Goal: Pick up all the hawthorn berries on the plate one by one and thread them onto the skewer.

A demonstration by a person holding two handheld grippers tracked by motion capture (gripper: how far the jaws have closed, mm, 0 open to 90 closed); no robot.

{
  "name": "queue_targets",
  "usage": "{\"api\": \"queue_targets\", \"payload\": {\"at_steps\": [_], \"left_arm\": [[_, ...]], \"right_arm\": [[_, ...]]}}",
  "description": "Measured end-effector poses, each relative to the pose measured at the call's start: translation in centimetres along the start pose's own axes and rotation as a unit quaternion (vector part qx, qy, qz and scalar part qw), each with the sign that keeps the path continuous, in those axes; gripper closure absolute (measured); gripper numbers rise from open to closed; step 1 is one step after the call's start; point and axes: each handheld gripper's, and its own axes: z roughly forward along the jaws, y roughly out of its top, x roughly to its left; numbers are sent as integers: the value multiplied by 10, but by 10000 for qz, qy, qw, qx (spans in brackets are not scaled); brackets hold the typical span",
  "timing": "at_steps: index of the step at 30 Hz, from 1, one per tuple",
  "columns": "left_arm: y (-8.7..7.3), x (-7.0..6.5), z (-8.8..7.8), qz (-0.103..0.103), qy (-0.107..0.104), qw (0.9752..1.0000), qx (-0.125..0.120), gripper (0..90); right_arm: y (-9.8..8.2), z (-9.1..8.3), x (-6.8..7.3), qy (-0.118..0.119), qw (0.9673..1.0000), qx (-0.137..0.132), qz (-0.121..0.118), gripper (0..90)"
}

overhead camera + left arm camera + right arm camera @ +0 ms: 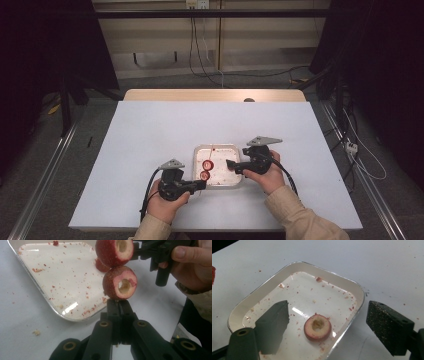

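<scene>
Over the crumb-strewn white rectangular tray (200,150), the left gripper (202,184) pinched a skewer threaded with cored red fruits (120,282); the right gripper (231,164) gaped empty above one loose cored fruit (317,327), apparently unthreaded yet.

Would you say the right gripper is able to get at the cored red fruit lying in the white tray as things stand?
Probably yes. The right gripper stands open just above the cored fruit, which lies alone on the floor of the tray with nothing over it; the tray's low rim seems no obstacle from above.
</scene>
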Motion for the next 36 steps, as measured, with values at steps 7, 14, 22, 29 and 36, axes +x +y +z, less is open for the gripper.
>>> {"api": "queue_targets", "payload": {"at_steps": [7,14,22,29,36], "left_arm": [[0,0,1,24,-12,10000,15,896],[0,0,0,13,7,10000,8,896],[0,-1,0,46,1,10000,33,897],[0,-2,0,74,7,10000,12,896],[1,-2,0,62,3,10000,-10,896]], "right_arm": [[0,0,-3,195,9997,155,22,428],[-1,4,-2,288,9993,199,-93,628],[-3,4,-1,283,9988,391,-73,681],[-8,-1,5,609,9968,504,109,792],[-8,-2,14,724,9963,462,15,804]]}}
